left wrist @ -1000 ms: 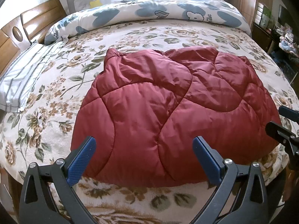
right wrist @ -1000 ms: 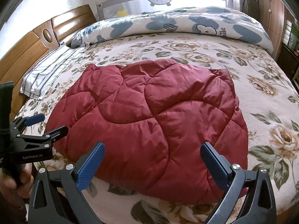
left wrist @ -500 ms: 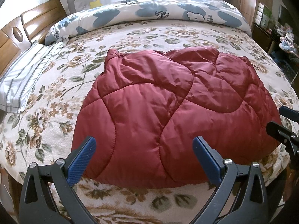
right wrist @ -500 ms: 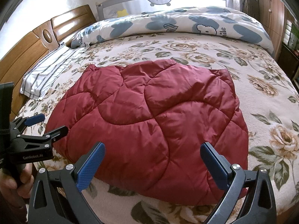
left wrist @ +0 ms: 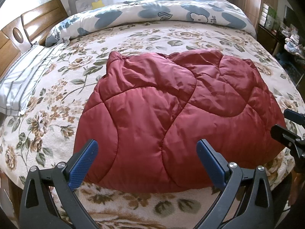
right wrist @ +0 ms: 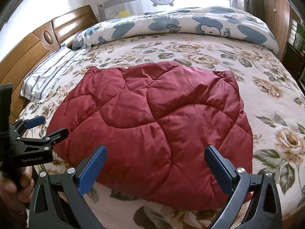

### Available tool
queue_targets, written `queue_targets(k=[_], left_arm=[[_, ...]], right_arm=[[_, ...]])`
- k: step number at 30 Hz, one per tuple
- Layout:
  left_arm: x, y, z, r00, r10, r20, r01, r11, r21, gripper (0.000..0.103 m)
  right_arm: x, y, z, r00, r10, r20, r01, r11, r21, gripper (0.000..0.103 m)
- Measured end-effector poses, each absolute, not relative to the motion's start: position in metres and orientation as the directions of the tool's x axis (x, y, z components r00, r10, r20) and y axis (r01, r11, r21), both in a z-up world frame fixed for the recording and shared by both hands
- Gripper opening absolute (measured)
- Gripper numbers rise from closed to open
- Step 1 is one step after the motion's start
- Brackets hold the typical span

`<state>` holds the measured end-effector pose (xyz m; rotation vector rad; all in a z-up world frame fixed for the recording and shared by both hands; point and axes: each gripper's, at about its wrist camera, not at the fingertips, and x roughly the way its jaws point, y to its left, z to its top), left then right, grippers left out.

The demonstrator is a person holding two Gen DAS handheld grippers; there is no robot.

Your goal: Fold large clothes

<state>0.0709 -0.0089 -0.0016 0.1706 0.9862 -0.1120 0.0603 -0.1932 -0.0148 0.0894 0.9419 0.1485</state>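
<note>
Floral bedspread (left wrist: 144, 38) fills the bedroom view, and dead centre on it sits the red quilted jacket (left wrist: 171, 114), already bundled into a puffy mound near the bed's front edge. Beyond the jacket lies a rolled blue-patterned duvet (right wrist: 190, 24); off its left side, a striped pillow (right wrist: 47, 76). Left gripper (left wrist: 146, 162) hovers just short of the jacket's near hem, jaws spread wide, nothing in them. Right gripper (right wrist: 155, 167) is the same: gaping, empty, poised over the near edge. Here's the risk, I'd say: that slick, springy padding. Pinch only the top layer and the fold underneath could slide apart, or the bundle may puff back open and slip toward the bed's edge.
</note>
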Motion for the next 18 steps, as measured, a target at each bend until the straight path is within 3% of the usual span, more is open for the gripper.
queue_targets(k=[18], left_arm=[[0.0724,-0.0080,0.0000,0.547,-0.019,-0.837,0.170,0.981,0.089,0.103]], right_arm=[[0.0667,-0.1970,-0.0151,0.586,0.159,-0.794,-0.076,0.987,0.142,0.102]])
